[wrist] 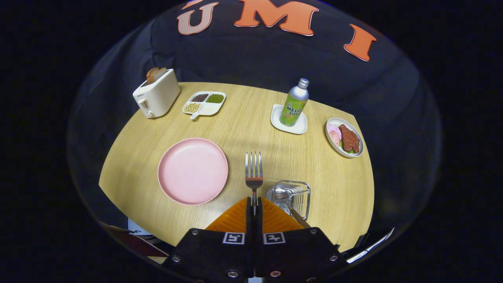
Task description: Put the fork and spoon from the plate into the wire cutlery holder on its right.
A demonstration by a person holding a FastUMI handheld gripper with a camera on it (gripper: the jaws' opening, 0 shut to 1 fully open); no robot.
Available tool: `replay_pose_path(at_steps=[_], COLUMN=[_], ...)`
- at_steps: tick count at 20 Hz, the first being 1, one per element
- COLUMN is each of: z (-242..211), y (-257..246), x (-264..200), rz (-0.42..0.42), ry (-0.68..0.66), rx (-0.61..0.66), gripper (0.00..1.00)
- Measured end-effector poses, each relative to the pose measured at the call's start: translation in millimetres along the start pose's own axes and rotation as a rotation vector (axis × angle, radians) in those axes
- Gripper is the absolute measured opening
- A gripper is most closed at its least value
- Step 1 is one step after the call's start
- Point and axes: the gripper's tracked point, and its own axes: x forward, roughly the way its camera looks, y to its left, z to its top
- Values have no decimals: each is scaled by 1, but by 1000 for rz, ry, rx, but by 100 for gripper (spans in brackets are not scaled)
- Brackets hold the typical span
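Ahead of me lies a round wooden table (243, 129), and its far side is crowded: a white toaster (156, 98) with slices of bread (156, 73) standing in its slots, next to it a divided white tray (204, 103) with three kinds of beans, then a green soda bottle (294, 103) upright on a small white saucer (289, 124), and further right an oval dish (345, 137) with meat and ham slices. Nearer, to the left of my fingers, sits the pink plate (193, 170), bare. Just to the right of my fingers stands the wire cutlery holder (289, 196), and a spoon (281, 193) already rests inside it, its bowl showing among the wires. My gripper (254, 206) has its jaws drawn tight together on the handle of the fork (254, 173), both fingers pressing on it. The fork points straight forward, tines away from me, above the table between the plate and the holder.
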Motion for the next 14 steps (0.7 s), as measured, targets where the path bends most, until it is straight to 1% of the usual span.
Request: replay_pose_path(at_steps=[7, 14], z=[-29, -55], y=[-43, -59], x=[-4, 0], rz=[-34, 10], ry=[127, 282], rx=[-60, -137], gripper=[3, 3])
